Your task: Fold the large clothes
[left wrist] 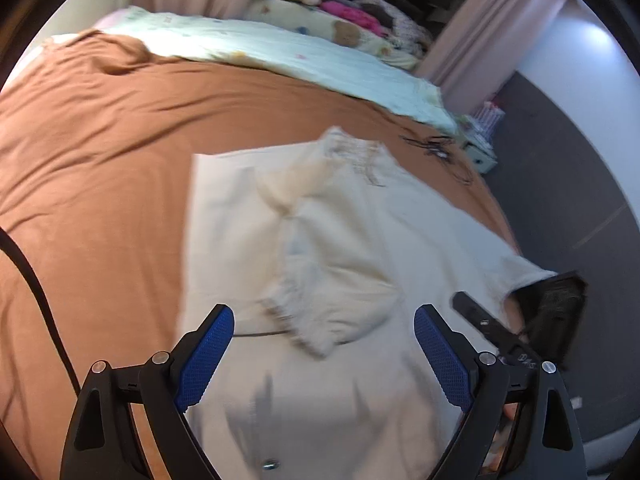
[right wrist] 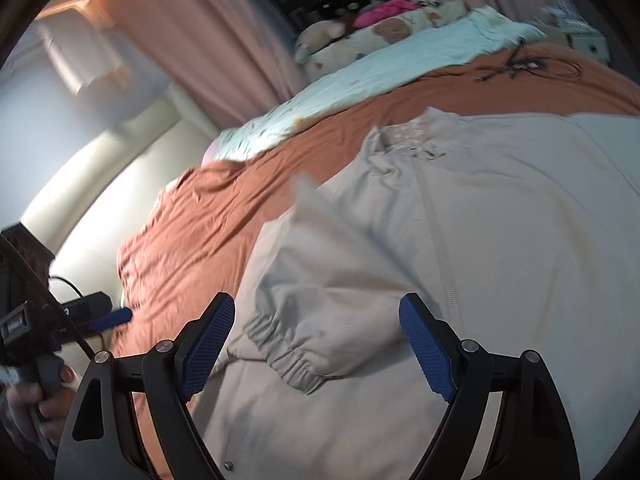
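A cream jacket [left wrist: 400, 216] lies spread on the brown bedsheet [left wrist: 100, 168], one sleeve folded over its front, elastic cuff [left wrist: 296, 320] toward me. My left gripper [left wrist: 324, 320] is open and empty, just above the cuff. In the right wrist view the same jacket [right wrist: 500, 208] fills the middle, its cuff [right wrist: 288, 356] between the fingers of my right gripper [right wrist: 316, 312], which is open and empty. The right gripper also shows in the left wrist view [left wrist: 492, 328] at the right. The left gripper shows at the left edge of the right wrist view [right wrist: 108, 316].
A pale green quilt [left wrist: 280, 48] and soft toys [left wrist: 304, 4] lie along the bed's far side. Black cables [left wrist: 436, 148] rest on the sheet past the collar. Pink curtains [right wrist: 208, 28] hang behind. Dark floor [left wrist: 560, 184] lies to the right of the bed.
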The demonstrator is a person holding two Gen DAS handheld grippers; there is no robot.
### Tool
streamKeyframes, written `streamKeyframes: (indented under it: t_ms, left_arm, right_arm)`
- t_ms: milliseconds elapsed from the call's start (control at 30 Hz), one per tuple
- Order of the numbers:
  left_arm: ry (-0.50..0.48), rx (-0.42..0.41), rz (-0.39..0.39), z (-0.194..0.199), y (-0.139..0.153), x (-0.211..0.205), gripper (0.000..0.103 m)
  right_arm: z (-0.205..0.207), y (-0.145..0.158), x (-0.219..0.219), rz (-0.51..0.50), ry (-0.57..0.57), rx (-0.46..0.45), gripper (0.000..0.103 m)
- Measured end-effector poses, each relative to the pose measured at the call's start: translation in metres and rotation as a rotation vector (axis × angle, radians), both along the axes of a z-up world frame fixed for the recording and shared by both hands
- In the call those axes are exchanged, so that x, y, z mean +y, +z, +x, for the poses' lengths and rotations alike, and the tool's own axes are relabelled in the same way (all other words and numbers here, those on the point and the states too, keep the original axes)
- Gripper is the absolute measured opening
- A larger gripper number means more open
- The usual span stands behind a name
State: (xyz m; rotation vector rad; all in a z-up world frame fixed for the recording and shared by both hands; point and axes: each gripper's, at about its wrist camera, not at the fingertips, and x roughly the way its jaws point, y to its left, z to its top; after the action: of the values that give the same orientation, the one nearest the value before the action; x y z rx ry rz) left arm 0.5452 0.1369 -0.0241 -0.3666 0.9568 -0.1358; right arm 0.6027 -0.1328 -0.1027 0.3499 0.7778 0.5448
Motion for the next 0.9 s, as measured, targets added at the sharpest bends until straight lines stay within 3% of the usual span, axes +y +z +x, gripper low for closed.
streamKeyframes:
  t_ms: [67, 367, 567, 700, 767, 800, 900]
  left_arm:
    - [0.04, 0.014, 0.04, -0.013, -0.007, 0.016, 0.092]
    - [0.137, 0.083, 0.064, -0.052, -0.047, 0.069, 0.083]
    - [0.148, 0.119, 0.067, -0.052, -0.076, 0.077, 0.078]
    - [0.162, 0.148, 0.063, -0.043, -0.095, 0.077, 0.071]
    - [0.166, 0.153, 0.063, -0.039, -0.102, 0.076, 0.07]
    - [0.165, 0.155, 0.065, -0.037, -0.104, 0.075, 0.069]
    - [0.158, 0.161, 0.077, -0.03, -0.11, 0.07, 0.066]
  right_arm:
    - [0.001, -0.008, 0.02, -0.052, 0.043, 0.009, 0.084]
    - [0.017, -0.038, 0.088, -0.272, 0.134, 0.066, 0.084]
    - [0.017, -0.06, 0.137, -0.42, 0.217, 0.072, 0.084]
    - [0.023, -0.084, 0.166, -0.585, 0.236, 0.067, 0.083]
    - [0.028, -0.093, 0.172, -0.658, 0.212, 0.057, 0.072]
    - [0.029, -0.093, 0.173, -0.678, 0.199, 0.05, 0.057]
    - [0.034, -0.084, 0.162, -0.589, 0.2, 0.072, 0.033]
